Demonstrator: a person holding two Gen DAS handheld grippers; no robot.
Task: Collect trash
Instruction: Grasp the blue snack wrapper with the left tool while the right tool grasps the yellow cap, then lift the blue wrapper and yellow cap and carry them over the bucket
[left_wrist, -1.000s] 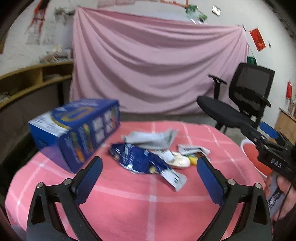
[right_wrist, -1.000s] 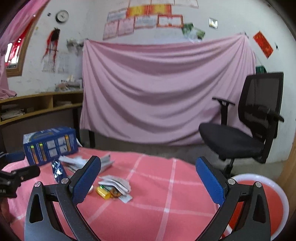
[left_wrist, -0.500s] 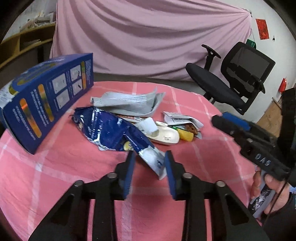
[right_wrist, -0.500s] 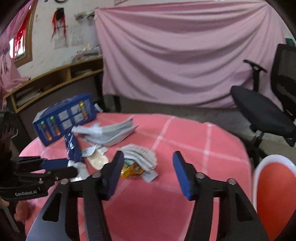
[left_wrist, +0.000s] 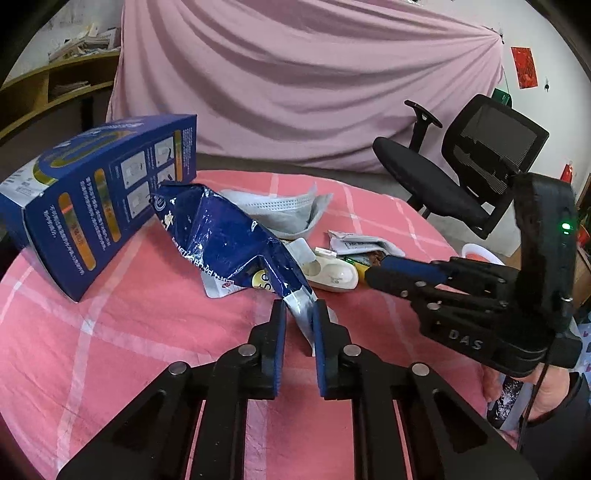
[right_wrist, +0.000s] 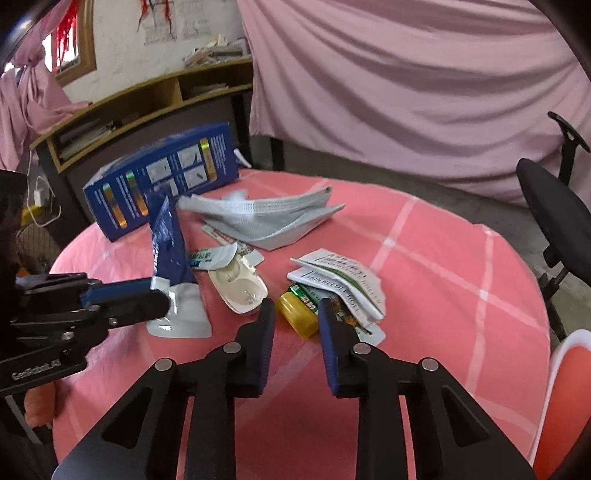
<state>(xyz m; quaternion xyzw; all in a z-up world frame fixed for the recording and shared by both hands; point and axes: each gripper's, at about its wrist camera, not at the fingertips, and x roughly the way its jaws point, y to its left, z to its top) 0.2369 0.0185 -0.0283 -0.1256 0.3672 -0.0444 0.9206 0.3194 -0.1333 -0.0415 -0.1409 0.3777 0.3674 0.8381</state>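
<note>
While jaws have just been closing: left gripper (left_wrist: 300, 312) pinched on blue foil wrapper's (left_wrist: 225, 240) silver end, lifted off pink tablecloth (left_wrist: 122, 314); right gripper (right_wrist: 296, 314) narrowed around yellow-capped bottle (right_wrist: 300, 314), contact unclear.

A: Soft, even daylight is filling both views; the window (right_wrist: 70, 44) far up-left of the right jaws is blowing out white.

B: Fisheye bending is curving the shelf (right_wrist: 147, 99) and darkening the corners. Shadows are staying faint under the blue wrapper (left_wrist: 229, 243) ahead of the left jaws. Focus is holding sharp.
</note>
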